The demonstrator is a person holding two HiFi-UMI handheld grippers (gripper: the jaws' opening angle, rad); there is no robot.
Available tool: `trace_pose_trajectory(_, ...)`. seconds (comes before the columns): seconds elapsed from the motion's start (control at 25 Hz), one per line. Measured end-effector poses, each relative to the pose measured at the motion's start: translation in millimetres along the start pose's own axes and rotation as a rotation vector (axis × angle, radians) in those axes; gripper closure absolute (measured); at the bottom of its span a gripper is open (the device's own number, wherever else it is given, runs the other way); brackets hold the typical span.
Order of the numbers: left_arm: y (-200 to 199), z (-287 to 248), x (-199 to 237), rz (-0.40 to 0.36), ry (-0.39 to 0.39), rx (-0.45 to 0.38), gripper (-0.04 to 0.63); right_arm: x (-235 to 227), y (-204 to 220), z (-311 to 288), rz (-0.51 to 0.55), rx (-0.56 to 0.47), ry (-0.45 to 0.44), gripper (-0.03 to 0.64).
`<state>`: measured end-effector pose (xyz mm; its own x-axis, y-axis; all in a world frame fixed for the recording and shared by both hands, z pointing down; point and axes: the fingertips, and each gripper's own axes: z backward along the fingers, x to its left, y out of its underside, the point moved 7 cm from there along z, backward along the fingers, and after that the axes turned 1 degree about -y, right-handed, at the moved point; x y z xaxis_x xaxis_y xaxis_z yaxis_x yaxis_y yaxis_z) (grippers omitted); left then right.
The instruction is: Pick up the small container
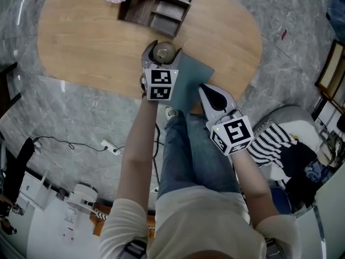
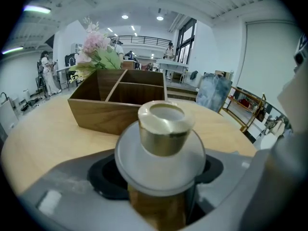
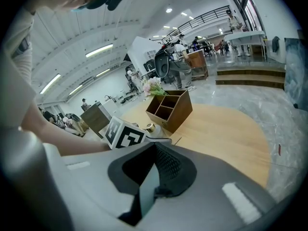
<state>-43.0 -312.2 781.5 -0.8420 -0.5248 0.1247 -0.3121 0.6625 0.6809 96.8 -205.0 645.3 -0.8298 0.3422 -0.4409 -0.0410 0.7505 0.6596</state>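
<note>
The left gripper is held over the near part of the wooden table, pointing steeply down. Its jaws are found spread wide, one on each side of the small container. A dark gap is seen between the container's amber body and the pad on either side, so no pinch is recorded. The container is upright, with a gold cap above a wide pale collar. Its base is hidden by the gripper body. It is placed between the table's near edge and a wooden divided box, apart from the box. Pink flowers are noted at the far left corner of that box.

The right gripper is held lower, near the table's near edge and off to the right of the left gripper. Its jaws are pressed together on a thin grey-blue sheet, which is seen edge-on between the black pads. In the head view the sheet is seen reaching from the right gripper's tips over the table edge, just beside the left gripper. Whether it touches that gripper cannot be told.
</note>
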Motion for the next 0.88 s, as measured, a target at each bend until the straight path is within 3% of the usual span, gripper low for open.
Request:
trace_pose_trajectory(0.48,17,48,-9,0.044,-0.005,0.021,0.247,26,-7,23,0.011,-0.050,0.015,0.617)
trace_pose_trajectory(0.88,0,119,-27,0.084,-0.002,-0.041,0.247,66,-3,59,0.028,-0.109,0.033,0.617)
